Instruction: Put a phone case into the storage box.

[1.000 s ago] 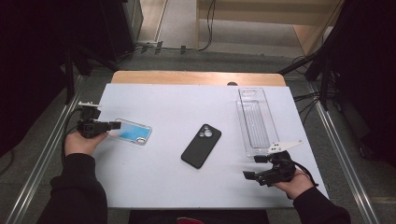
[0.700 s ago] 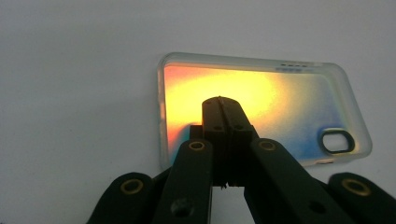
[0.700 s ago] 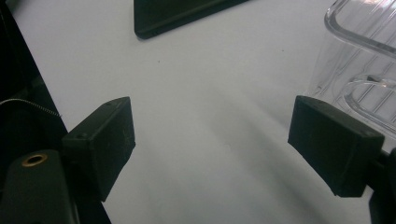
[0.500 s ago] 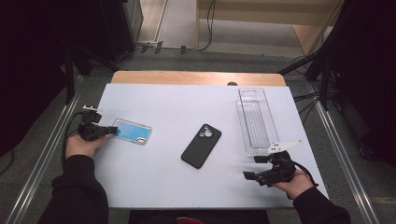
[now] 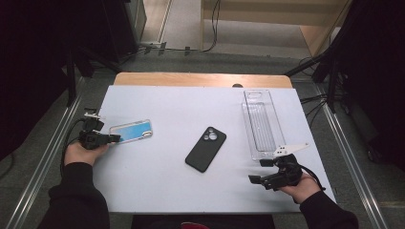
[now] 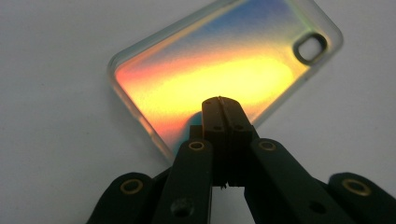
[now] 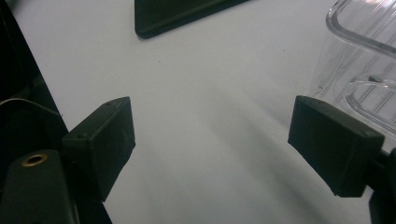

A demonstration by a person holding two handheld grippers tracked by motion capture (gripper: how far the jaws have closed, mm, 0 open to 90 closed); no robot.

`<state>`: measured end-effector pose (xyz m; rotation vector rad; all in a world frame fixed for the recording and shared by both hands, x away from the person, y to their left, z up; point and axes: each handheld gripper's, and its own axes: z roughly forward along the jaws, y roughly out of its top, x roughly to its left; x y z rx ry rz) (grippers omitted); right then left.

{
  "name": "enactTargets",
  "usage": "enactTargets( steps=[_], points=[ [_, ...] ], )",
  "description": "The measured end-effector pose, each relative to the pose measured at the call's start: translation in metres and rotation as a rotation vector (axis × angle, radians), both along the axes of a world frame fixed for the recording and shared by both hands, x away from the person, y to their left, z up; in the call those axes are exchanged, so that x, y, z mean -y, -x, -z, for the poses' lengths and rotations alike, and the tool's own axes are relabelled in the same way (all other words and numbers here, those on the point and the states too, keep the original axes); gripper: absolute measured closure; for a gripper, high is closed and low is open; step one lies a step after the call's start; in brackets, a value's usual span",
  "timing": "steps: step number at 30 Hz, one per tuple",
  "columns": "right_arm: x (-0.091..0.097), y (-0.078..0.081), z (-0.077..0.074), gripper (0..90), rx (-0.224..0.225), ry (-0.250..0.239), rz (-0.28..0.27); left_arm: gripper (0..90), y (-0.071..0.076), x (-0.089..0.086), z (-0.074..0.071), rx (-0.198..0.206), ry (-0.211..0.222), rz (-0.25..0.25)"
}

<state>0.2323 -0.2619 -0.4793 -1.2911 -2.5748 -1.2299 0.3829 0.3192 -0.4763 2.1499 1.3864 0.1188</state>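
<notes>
An iridescent clear phone case [image 5: 131, 131] [image 6: 219, 70] lies flat at the table's left. My left gripper [image 5: 114, 139] [image 6: 219, 100] has its jaws pressed together, and their tips rest over the case's near corner. I see nothing between them. A black phone [image 5: 206, 148] lies face down mid-table; its corner [image 7: 177, 14] shows in the right gripper view. My right gripper [image 5: 255, 171] [image 7: 210, 140] stands open near the front right edge with only bare table between its pads [image 7: 334, 142].
A long clear plastic tray [image 5: 261, 123] [image 7: 359, 60] lies at the right, just beyond the right gripper. The white table top [image 5: 172, 105] ends in a wooden strip [image 5: 200, 79] at the back. Metal rails run along both sides.
The left gripper has drawn back toward the person, and the phone case has turned and slid slightly left with it. The right gripper has stayed put.
</notes>
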Motion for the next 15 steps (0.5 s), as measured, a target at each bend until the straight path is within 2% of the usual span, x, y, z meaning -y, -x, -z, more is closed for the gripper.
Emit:
enactTargets(
  steps=[10, 15],
  points=[
    [0.0, 0.0, 0.0, 13.1, 0.001, 0.0, -0.001, 90.0, 0.007, 0.007, 0.0, -0.021, 0.018, 0.015],
    [0.0, 0.0, 0.0, 13.1, 0.0, 0.0, 0.0, 90.0, 0.012, 0.017, 0.001, -0.038, 0.03, 0.06]
  ],
)
